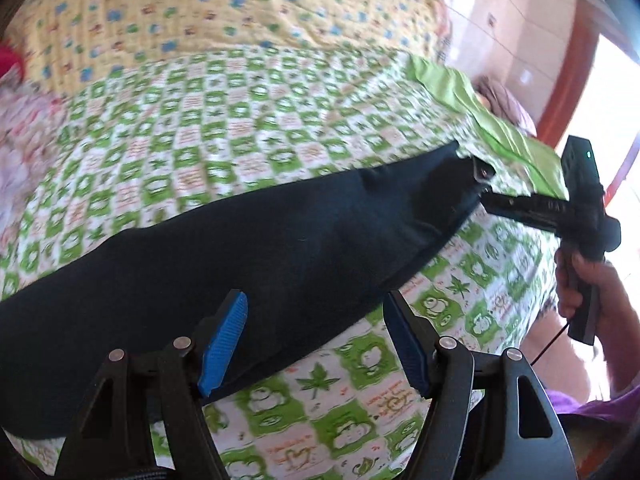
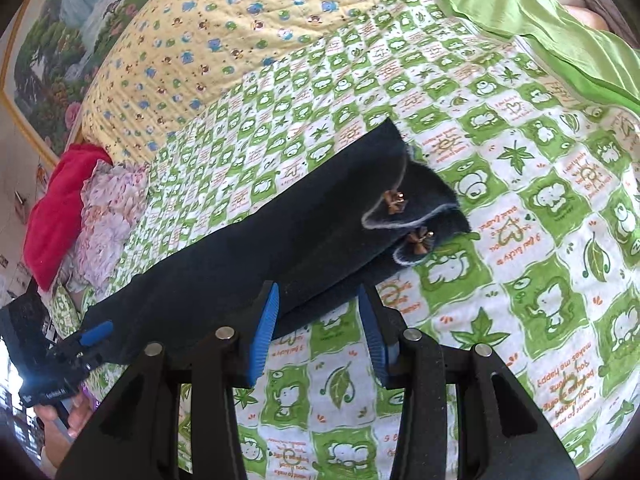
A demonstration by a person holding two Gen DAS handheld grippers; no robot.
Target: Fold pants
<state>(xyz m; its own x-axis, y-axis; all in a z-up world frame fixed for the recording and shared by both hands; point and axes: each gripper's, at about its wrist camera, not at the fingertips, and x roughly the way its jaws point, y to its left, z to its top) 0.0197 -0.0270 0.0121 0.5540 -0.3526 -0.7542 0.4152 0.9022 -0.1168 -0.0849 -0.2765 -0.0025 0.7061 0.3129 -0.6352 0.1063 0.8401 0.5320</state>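
Two grippers are mine, one in each hand, and both stand released over the dark pants (image 1: 248, 240) with nothing between their blue pads. My left gripper (image 1: 316, 340) hangs above the near long edge of the cloth: its left pad (image 1: 222, 344) shows over the dark fabric and the other over the green checked sheet (image 1: 340, 400). My right gripper (image 2: 316, 332) sits likewise at the near edge of the pants toward their hem end, one pad over cloth and one over the sheet, jaws parted.

The pants lie as one long narrow band on the bed, running along its near side over the green checked sheet. At the hem end the two cuffs (image 2: 416, 216) are stacked a little askew, each with a small brown bow, and their pale edges curl upward. In the left wrist view my right gripper appears at the far end of the band, its tip close to the cloth, though I cannot tell if it touches.

Beyond the sheet a yellow quilt (image 2: 224, 40) covers the far part of the bed. A red cloth (image 2: 60, 208) and a pink flowered cloth (image 2: 108, 216) are piled at the left edge, and a plain green cloth (image 2: 540, 32) lies at the far right corner.
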